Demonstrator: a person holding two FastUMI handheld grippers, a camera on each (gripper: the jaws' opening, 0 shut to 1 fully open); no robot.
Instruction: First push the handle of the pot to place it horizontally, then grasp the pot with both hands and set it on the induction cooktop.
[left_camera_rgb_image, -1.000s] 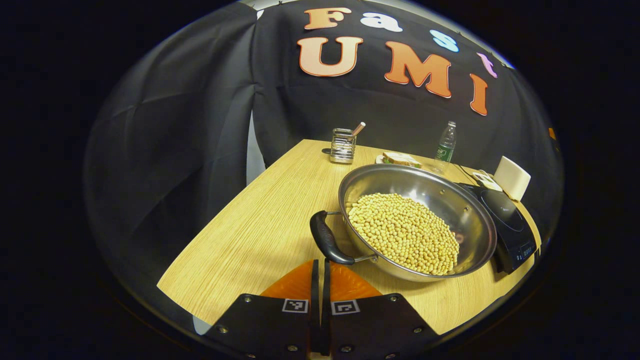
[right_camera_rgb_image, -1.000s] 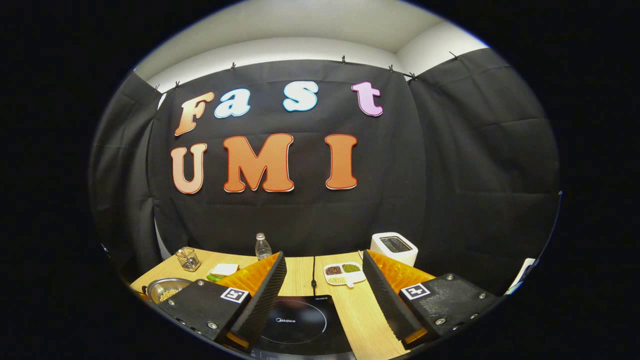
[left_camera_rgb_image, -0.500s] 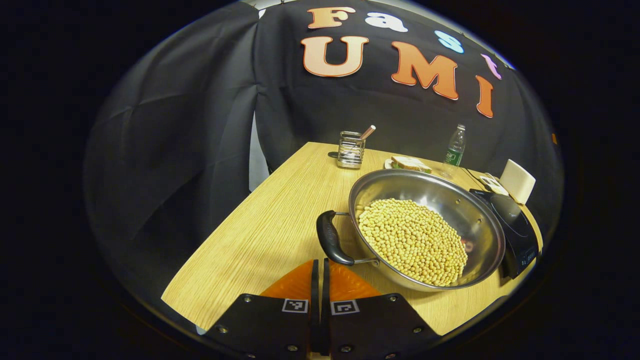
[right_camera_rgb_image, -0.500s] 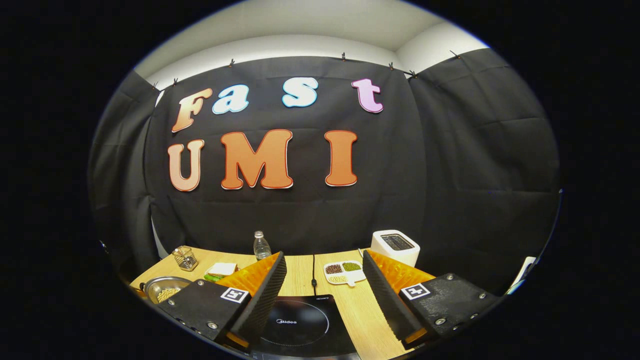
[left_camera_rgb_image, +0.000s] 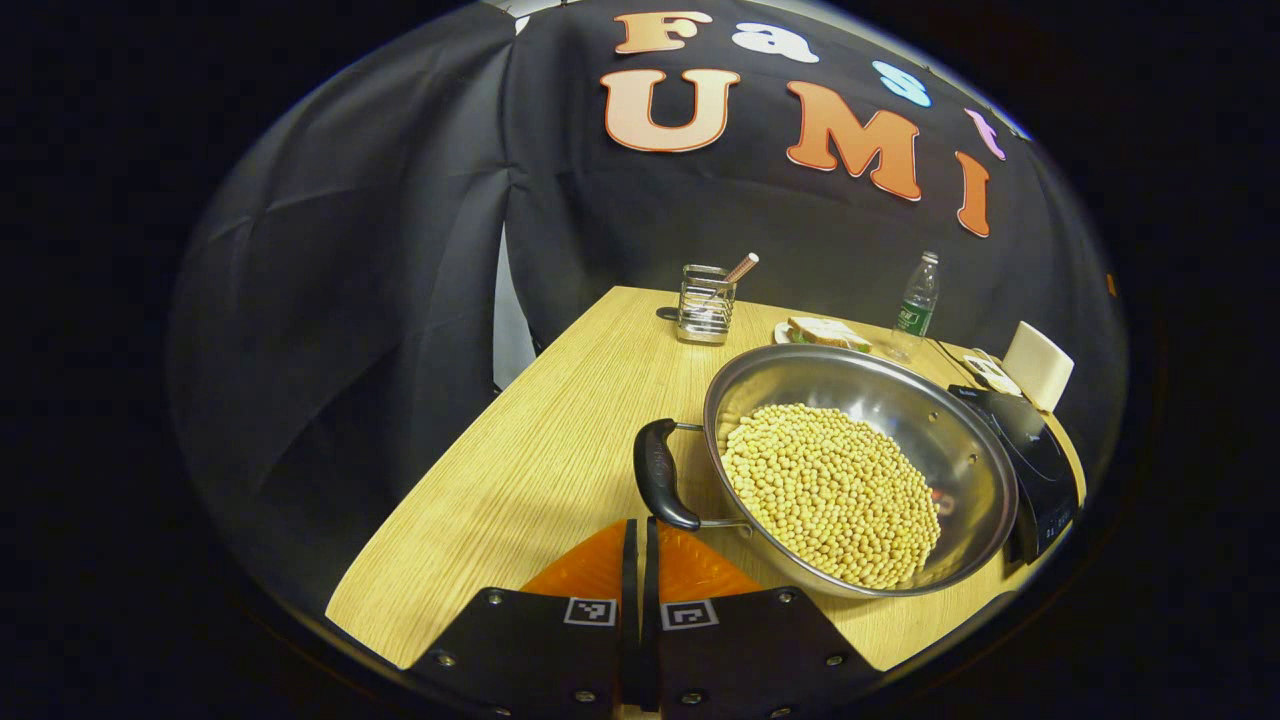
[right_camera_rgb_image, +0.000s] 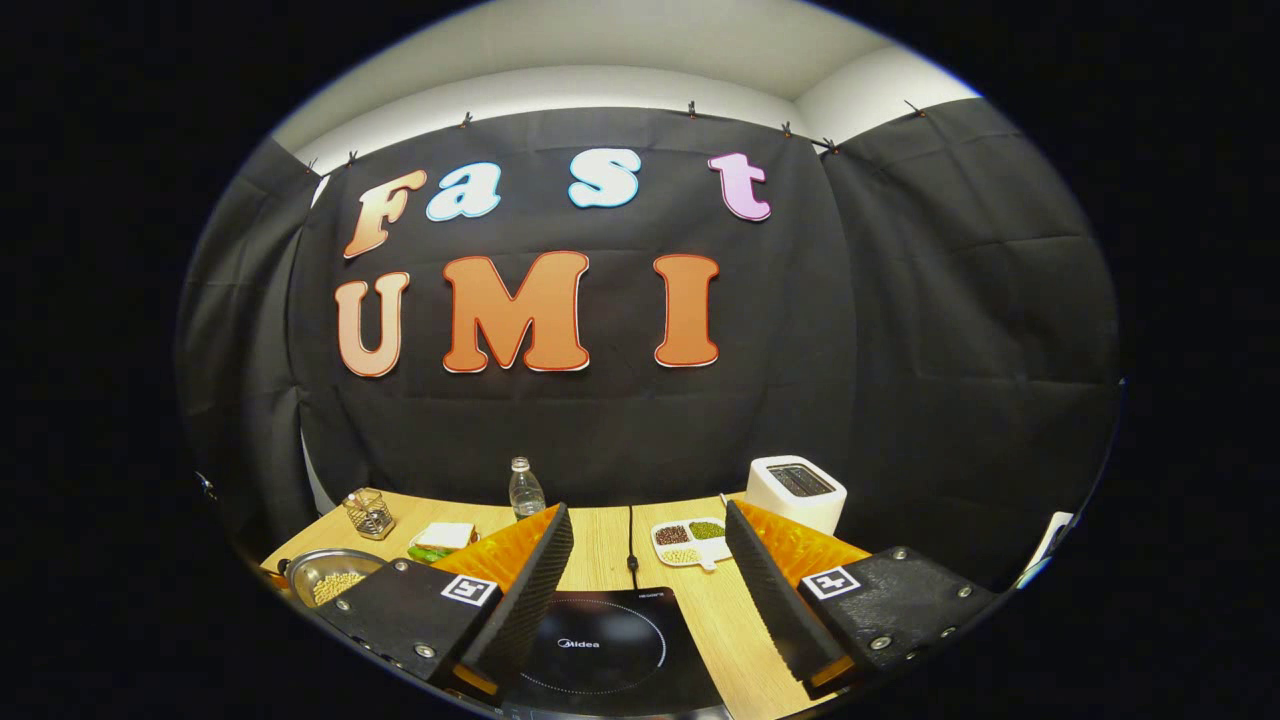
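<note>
A wide steel pot (left_camera_rgb_image: 930, 405) full of yellow beans (left_camera_rgb_image: 835, 490) sits on the wooden table (left_camera_rgb_image: 540, 460). Its black side handle (left_camera_rgb_image: 657, 487) faces my left gripper (left_camera_rgb_image: 637, 525), which is shut just in front of the handle's near end; contact is unclear. The black induction cooktop (left_camera_rgb_image: 1035, 470) lies right behind the pot's far side. In the right gripper view, my right gripper (right_camera_rgb_image: 640, 570) hangs open above the cooktop (right_camera_rgb_image: 610, 650), and the pot (right_camera_rgb_image: 325, 577) shows small at the far left.
At the table's back stand a wire utensil holder (left_camera_rgb_image: 706, 303), a sandwich on a plate (left_camera_rgb_image: 825, 333), a water bottle (left_camera_rgb_image: 917, 305) and a white toaster (left_camera_rgb_image: 1037, 365). A divided dish of beans (right_camera_rgb_image: 690, 540) and a cable (right_camera_rgb_image: 631, 540) lie behind the cooktop.
The pot has turned a little: its handle has swung from slanted to more upright in the left gripper view, and the pot has shifted right. The right gripper has barely moved.
</note>
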